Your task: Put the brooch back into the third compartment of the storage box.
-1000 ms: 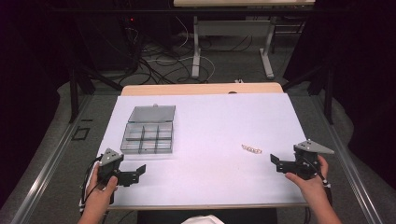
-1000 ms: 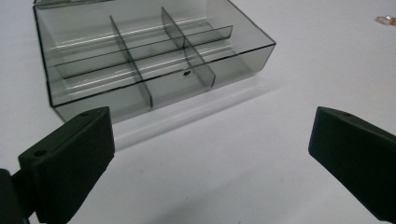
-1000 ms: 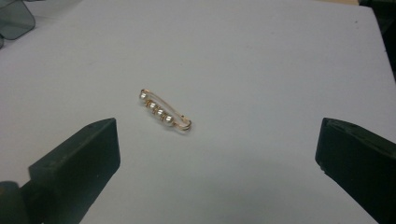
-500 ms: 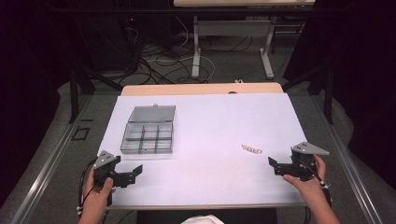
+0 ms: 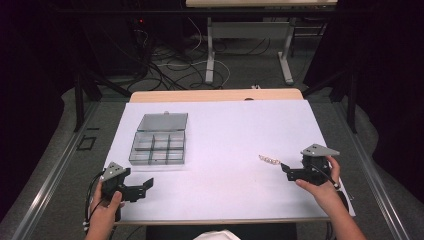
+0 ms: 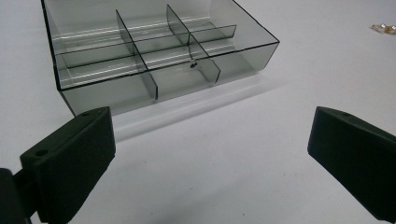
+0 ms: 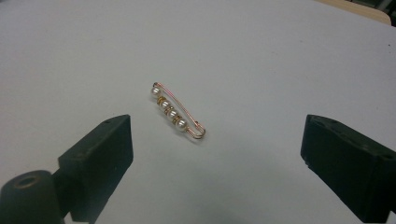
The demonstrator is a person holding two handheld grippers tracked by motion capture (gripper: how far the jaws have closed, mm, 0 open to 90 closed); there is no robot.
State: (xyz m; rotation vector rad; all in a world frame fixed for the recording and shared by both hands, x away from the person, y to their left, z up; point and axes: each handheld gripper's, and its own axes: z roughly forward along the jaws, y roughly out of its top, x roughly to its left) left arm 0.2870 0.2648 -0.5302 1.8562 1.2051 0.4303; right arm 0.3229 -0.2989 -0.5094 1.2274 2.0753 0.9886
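A smoky clear plastic organiser box [image 5: 159, 143] with several compartments and its lid folded back sits on the white table [image 5: 225, 130] at the left. In the left gripper view the box [image 6: 154, 51] lies just ahead of the jaws. My left gripper [image 5: 145, 186] is open near the front left edge, short of the box. A small gold pin with pearl beads [image 5: 268, 160] lies at the right. My right gripper [image 5: 286, 169] is open just behind it; in the right gripper view the pin [image 7: 178, 112] rests on the table ahead of the wide-apart jaws.
The white sheet covers a wooden tabletop [image 5: 215, 95] whose far edge shows. Beyond it the floor holds cables [image 5: 170, 65] and a desk's white legs [image 5: 210, 55]. Metal rails [image 5: 55, 170] run along both sides of the table.
Both hands have drifted slightly toward the near edge, the left one most. The right gripper has edged left, closer to the pin. Box and pin have not moved.
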